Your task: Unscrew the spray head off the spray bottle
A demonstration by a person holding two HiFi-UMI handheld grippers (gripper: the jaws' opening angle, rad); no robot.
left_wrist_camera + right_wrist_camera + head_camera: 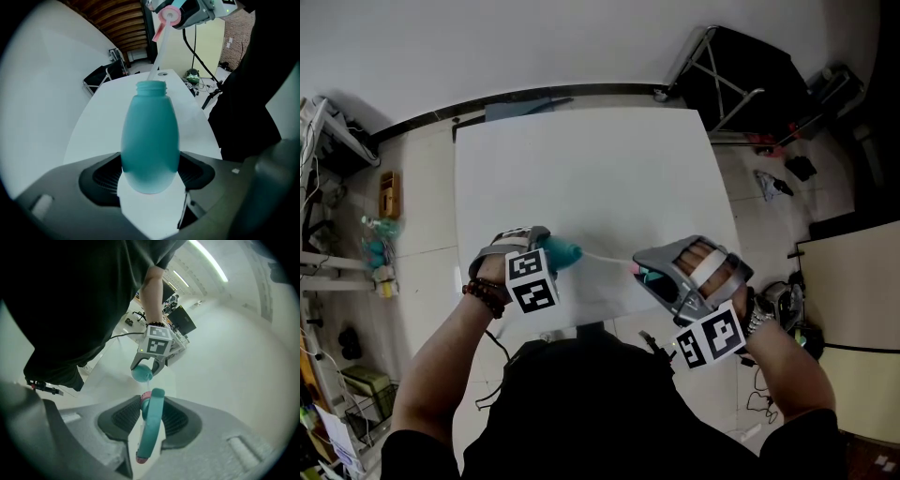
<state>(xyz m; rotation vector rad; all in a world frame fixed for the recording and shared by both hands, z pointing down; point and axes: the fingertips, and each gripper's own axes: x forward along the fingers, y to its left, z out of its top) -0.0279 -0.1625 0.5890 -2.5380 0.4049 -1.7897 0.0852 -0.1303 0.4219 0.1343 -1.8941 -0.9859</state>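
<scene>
Right, my left hand-held gripper [151,174] has its jaws spread wide and pressed against both flanks of the teal spray bottle [150,136], gripping it low on the body with the bare threaded neck [151,87] pointing away from the camera. My right hand-held gripper [152,420] is about half closed, its ribbed pads clamped on the teal spray head [151,427], which stands edge-on between them with pink parts at its top and bottom ends. The head is off the neck. From the head view, the bottle sits over the white desk [600,169] at about 7 o'clock from the desk's centre, and the spray head lies at 3 o'clock from the bottle, near the desk's front edge. A thin white dip tube [605,256] spans the gap between them. In the left gripper view that tube runs from the neck up toward 12 o'clock, where the head's pink collar shows.
</scene>
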